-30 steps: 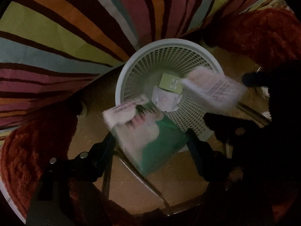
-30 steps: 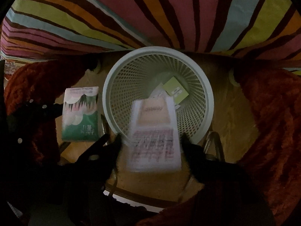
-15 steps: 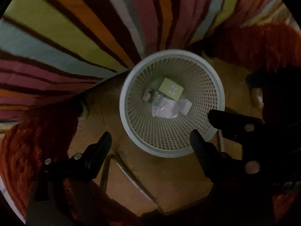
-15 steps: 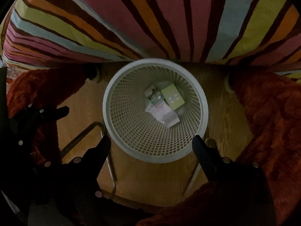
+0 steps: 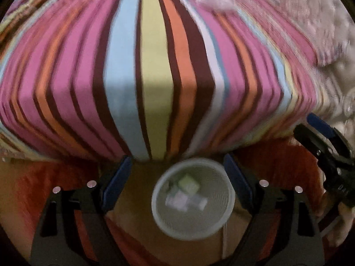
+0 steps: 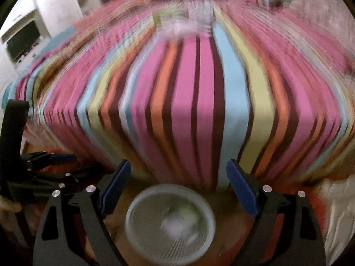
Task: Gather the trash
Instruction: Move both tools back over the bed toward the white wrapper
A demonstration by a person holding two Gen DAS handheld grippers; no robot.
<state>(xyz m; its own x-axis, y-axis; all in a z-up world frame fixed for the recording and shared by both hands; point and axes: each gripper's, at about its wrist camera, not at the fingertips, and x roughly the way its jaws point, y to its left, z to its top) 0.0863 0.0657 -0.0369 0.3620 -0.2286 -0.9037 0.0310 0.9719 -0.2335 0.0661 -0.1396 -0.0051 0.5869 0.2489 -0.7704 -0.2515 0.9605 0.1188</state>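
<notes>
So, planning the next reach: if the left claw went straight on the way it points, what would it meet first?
Probably the hanging side of the striped bedspread, just beyond the white mesh wastebasket; blur leaves depth unclear.

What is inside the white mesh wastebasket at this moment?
The wastebasket holds a few pieces of trash: a pale green box and whitish packets beside it. Blur hides their details, and anything beneath them is covered.
</notes>
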